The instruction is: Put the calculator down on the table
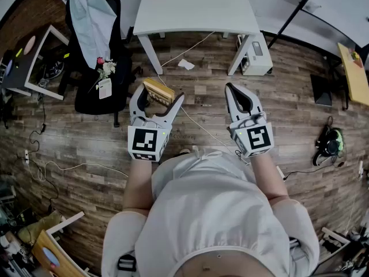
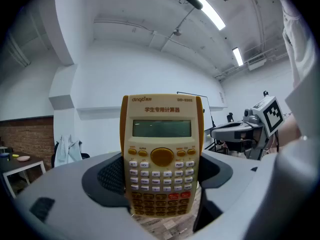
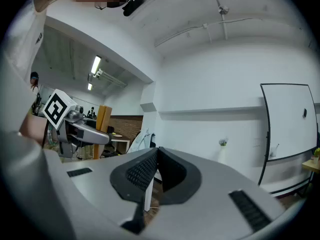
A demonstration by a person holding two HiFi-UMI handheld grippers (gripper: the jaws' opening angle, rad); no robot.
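Two grey hand-held grippers, each carrying a cube with square markers, are held level in front of a standing person. The left gripper (image 1: 159, 94) has its jaws spread wide, and their dark ribbed pads (image 2: 111, 176) clamp the two long edges of the yellow plastic calculator (image 2: 161, 154). The calculator stands upright between the pads, with its display and keys facing the gripper's camera. In the head view it hangs in the air above the wood-plank floor (image 1: 288, 91), short of the near edge of the white rectangular table (image 1: 196, 10) and touching neither. The right gripper (image 1: 232, 89) is beside the left and apart from it. Its jaws are brought together with nothing between them.
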